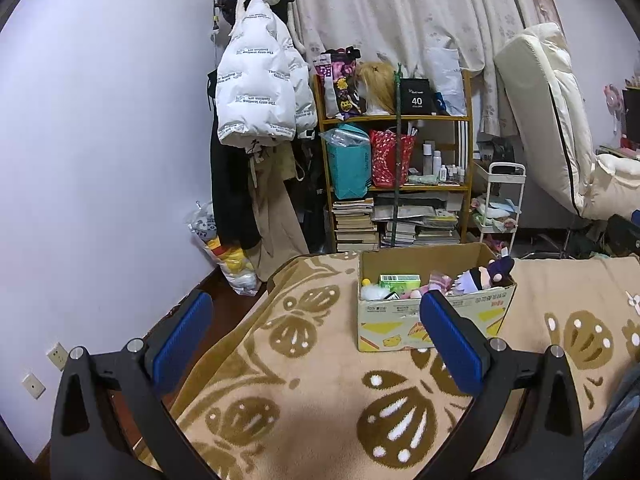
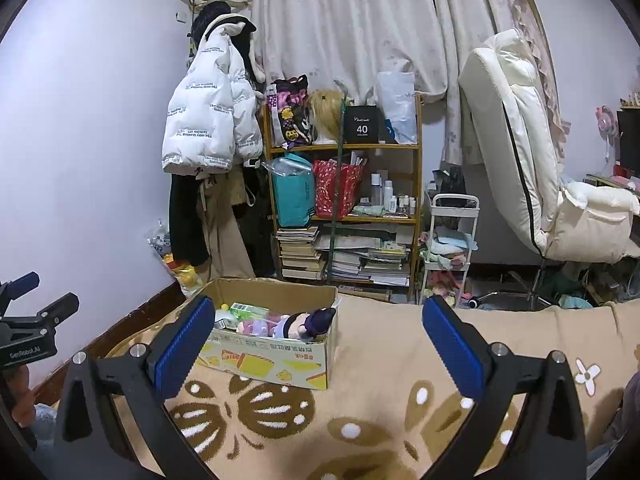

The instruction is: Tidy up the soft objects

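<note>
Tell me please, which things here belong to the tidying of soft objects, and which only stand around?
Belonging to the job:
- open brown cardboard box on the beige patterned blanket
- dark-haired plush doll inside it
- left gripper and right gripper, both open and empty

Just standing around:
- white puffer jacket
- wooden shelf
- cream padded chair

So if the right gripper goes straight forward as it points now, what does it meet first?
Probably the blanket on the bed, just right of the box. The right gripper is open and aims past the box's right end, though depth is unclear.
</note>
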